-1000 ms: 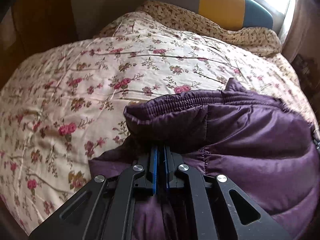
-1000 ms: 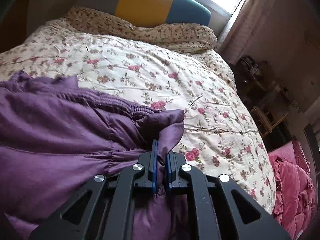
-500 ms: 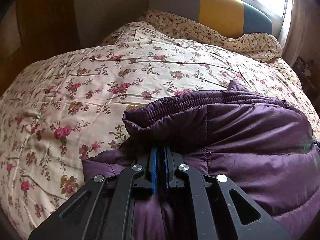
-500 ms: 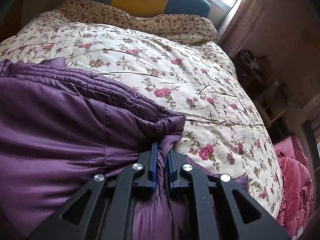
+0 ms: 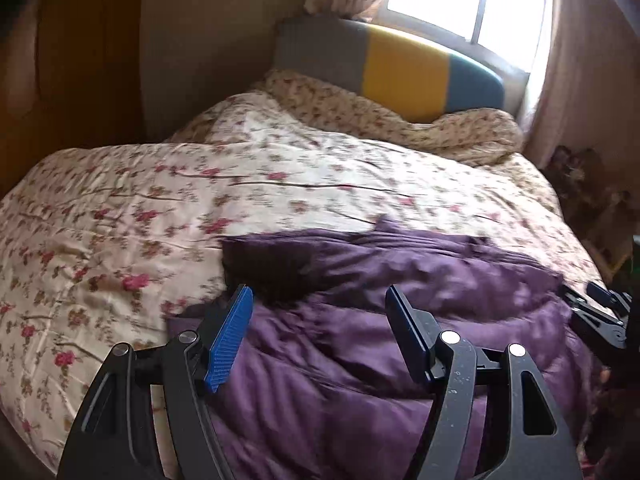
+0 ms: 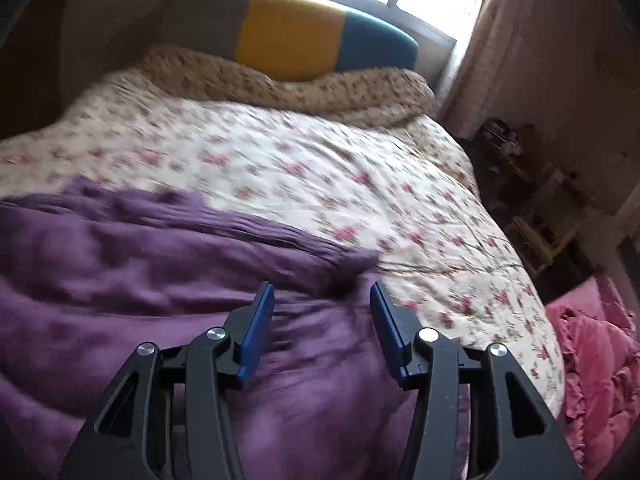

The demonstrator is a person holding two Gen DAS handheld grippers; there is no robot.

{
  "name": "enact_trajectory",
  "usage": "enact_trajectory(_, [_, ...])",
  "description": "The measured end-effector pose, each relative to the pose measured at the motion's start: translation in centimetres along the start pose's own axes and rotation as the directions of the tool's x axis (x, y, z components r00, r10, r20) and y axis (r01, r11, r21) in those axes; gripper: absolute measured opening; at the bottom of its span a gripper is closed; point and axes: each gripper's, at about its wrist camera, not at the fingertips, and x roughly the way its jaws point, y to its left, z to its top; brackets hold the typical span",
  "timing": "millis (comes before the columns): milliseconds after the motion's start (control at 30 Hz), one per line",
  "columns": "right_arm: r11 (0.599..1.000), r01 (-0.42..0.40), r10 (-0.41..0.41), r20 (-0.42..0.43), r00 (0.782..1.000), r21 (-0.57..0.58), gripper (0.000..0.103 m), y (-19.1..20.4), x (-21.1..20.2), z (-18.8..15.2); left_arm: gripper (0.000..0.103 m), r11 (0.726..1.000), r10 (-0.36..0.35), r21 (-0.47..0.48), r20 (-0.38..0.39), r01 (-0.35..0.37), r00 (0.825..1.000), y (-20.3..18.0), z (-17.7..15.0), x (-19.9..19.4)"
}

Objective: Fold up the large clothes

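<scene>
A purple puffer jacket (image 5: 400, 320) lies folded over on the near part of the bed; it also shows in the right wrist view (image 6: 160, 280). My left gripper (image 5: 320, 292) is open and empty, held just above the jacket's left corner. My right gripper (image 6: 322, 288) is open and empty above the jacket's right corner. The right gripper's edge shows at the right of the left wrist view (image 5: 600, 308). Both views are motion-blurred.
The floral quilt (image 5: 200, 200) covers the bed, with a bunched blanket (image 5: 400, 120) by the grey-yellow-blue headboard (image 5: 404, 68). A pink garment pile (image 6: 592, 368) lies right of the bed. Dark furniture (image 6: 532, 200) stands on the right under the window.
Both grippers have opened and let go of the purple jacket's corners. Both have pulled back and tilted up, and the jacket has settled on the bed.
</scene>
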Motion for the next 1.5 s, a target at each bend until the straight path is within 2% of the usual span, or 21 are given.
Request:
enact_trajectory(100, [0.997,-0.077,0.077,0.016,0.997,-0.008,0.052,2.5,-1.6,-0.3,0.068,0.999,-0.031,0.03,-0.005,0.031,1.0,-1.6,-0.5,-0.1])
enact_trajectory(200, [0.994,-0.099,0.1,0.021,0.995,-0.049,0.052,5.1,-2.1,-1.1,0.068,0.998,-0.041,0.057,-0.019,0.042,0.999,-2.6,-1.3,0.4])
enact_trajectory(433, [0.992,-0.085,0.085,-0.006,0.996,-0.092,0.052,7.7,0.6,-3.0,0.068,0.998,-0.032,0.052,-0.073,0.036,0.997,-2.0,-3.3,3.1])
enact_trajectory(800, [0.992,-0.073,0.071,-0.022,0.997,-0.1,0.052,8.8,3.1,-3.8,0.068,0.998,-0.023,0.055,-0.07,0.027,0.997,-2.2,-4.5,4.8])
enact_trajectory(1267, [0.993,-0.081,0.079,-0.019,0.997,-0.09,0.054,8.4,2.3,-3.6,0.069,0.999,-0.018,0.033,-0.005,0.018,1.0,-1.7,-4.1,-0.9])
enact_trajectory(1500, [0.993,-0.096,0.094,-0.02,0.995,-0.069,0.065,7.4,1.2,-3.5,0.069,0.999,-0.02,0.029,0.032,0.019,0.999,-0.9,-3.9,-3.2])
